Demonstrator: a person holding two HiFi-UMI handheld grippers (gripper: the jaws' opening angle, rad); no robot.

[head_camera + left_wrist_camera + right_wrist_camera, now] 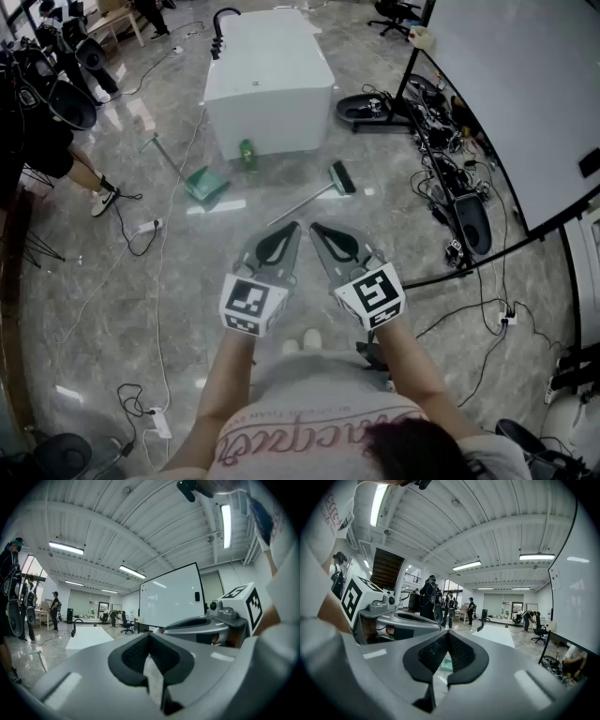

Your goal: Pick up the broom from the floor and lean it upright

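The broom [323, 190] lies flat on the floor [94, 328], well ahead of the person. Its brush head points toward the white box [267, 80] and its handle runs back toward the grippers, so the near end of the handle looks like the easiest part to reach. A green dustpan [204, 185] lies to its left, apart from it, and a green bottle [247, 153] stands against the foot of the box. That box's side looks like a likely place to lean the broom.

The left gripper [286, 239] and the right gripper [328, 242] are side by side in front of the body, roughly level. Both are clenched with nothing between the jaws. They are well short of the broom, so this reads as a resting pose with the pickup not yet begun. The jaws would need to part before closing on the handle.
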